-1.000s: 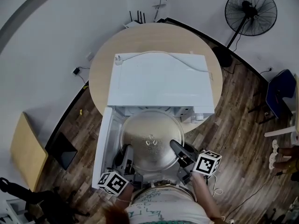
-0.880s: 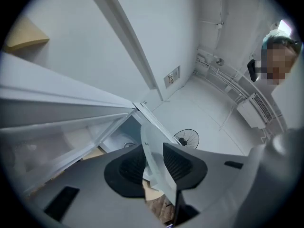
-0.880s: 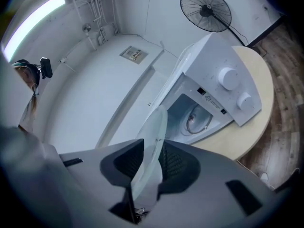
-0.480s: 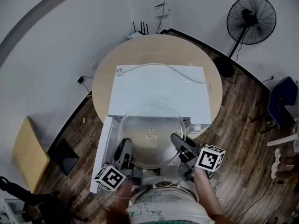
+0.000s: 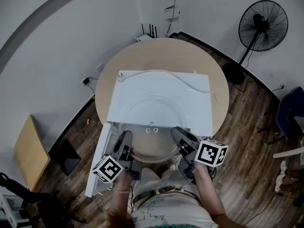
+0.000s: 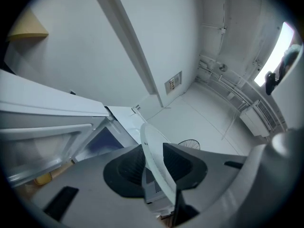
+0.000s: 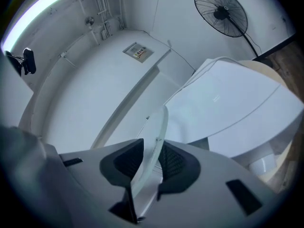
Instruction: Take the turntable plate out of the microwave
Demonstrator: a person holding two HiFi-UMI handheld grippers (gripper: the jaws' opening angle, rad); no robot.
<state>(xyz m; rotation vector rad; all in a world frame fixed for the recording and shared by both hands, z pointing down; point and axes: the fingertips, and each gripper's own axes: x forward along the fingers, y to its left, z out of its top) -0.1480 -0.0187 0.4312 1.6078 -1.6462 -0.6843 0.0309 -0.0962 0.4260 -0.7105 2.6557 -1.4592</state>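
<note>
The round clear glass turntable plate (image 5: 151,120) is out of the white microwave (image 5: 161,91), held level in the air, and its far half overlaps the microwave's top in the head view. My left gripper (image 5: 127,141) is shut on the plate's near-left rim, my right gripper (image 5: 177,137) on its near-right rim. In the left gripper view the plate's edge (image 6: 153,158) runs between the dark pads (image 6: 128,167). The right gripper view shows the same: the rim (image 7: 156,141) is pinched between both pads (image 7: 173,163).
The microwave stands on a round wooden table (image 5: 142,56), its door (image 5: 96,172) hanging open at the left. A white cable (image 5: 190,82) lies across its top. A standing fan (image 5: 262,25) is at the back right and a wooden board (image 5: 26,151) leans at the left.
Both grippers have risen with the plate. It was low in front of the open cavity and is now high enough to overlap the microwave's top.
</note>
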